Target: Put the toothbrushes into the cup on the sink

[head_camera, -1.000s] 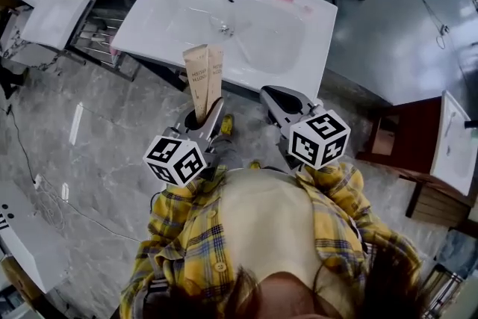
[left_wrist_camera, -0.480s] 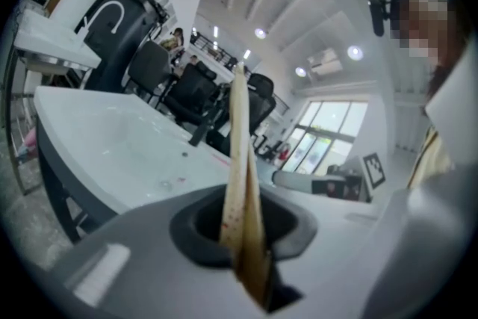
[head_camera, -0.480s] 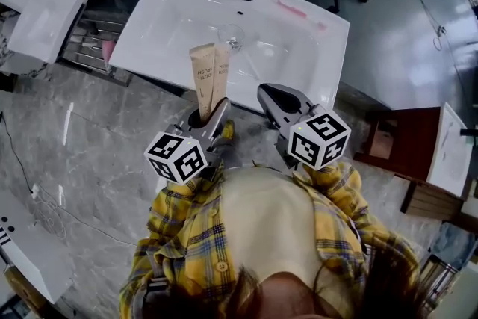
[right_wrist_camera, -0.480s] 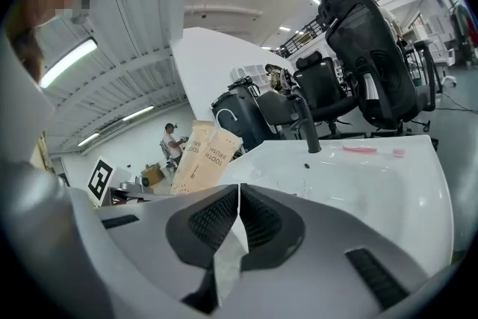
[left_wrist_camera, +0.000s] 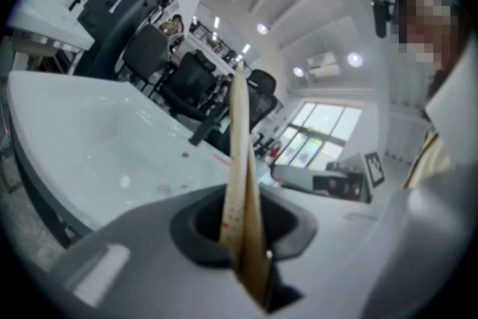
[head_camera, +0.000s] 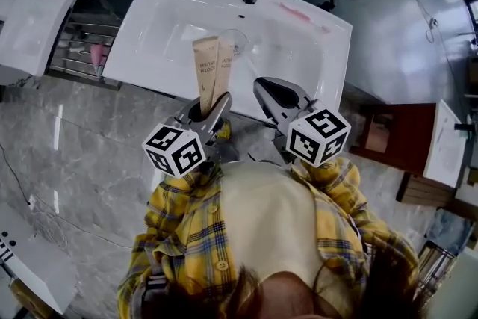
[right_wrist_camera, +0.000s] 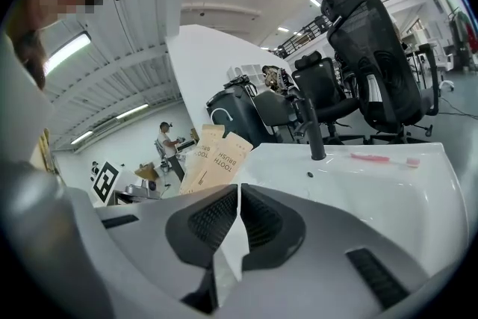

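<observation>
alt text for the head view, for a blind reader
From above: the left tongs grip two tan toothbrush packets upright before a white sink; the right tongs are shut beside them. A clear cup and a pink toothbrush rest on the sink.

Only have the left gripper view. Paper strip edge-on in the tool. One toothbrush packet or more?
Observer: Two. The head view shows two toothbrush packets side by side, gripped at their lower ends by the left tool.
Operator: Cup? I can't make it out here.
Observer: A clear cup stands in the basin of the sink. In the head view it shows right beside the packets' top ends.
</observation>
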A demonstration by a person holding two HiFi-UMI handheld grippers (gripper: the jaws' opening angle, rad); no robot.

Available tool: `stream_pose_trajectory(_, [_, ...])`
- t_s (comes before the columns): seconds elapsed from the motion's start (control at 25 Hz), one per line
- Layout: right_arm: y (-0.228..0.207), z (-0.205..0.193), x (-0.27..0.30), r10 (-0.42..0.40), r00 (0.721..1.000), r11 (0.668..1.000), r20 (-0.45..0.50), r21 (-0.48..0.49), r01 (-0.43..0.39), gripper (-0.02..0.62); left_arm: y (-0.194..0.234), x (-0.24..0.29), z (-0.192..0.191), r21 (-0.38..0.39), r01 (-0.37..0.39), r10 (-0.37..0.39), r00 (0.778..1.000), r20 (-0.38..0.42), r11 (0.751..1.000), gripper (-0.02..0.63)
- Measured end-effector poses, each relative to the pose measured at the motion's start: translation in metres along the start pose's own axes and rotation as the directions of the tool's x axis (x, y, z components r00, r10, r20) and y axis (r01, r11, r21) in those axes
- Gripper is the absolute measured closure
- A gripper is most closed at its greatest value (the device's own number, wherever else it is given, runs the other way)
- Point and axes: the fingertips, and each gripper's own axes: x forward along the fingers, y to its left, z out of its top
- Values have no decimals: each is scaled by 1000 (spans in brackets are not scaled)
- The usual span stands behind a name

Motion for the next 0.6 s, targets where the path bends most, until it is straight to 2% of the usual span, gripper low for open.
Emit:
stream_pose_trajectory(0.32, [2, 11, 23, 19, 1000, 1000, 0, -11, -19, 580, 19, 13, 14, -3, 36, -36, 999, -27, 999, 554])
stream_pose_trajectory(0.6, [2, 27, 48, 30, 1000, 999, 5, 28, -30, 580, 35, 15, 25, -28, 87, -88, 995, -51, 996, 554])
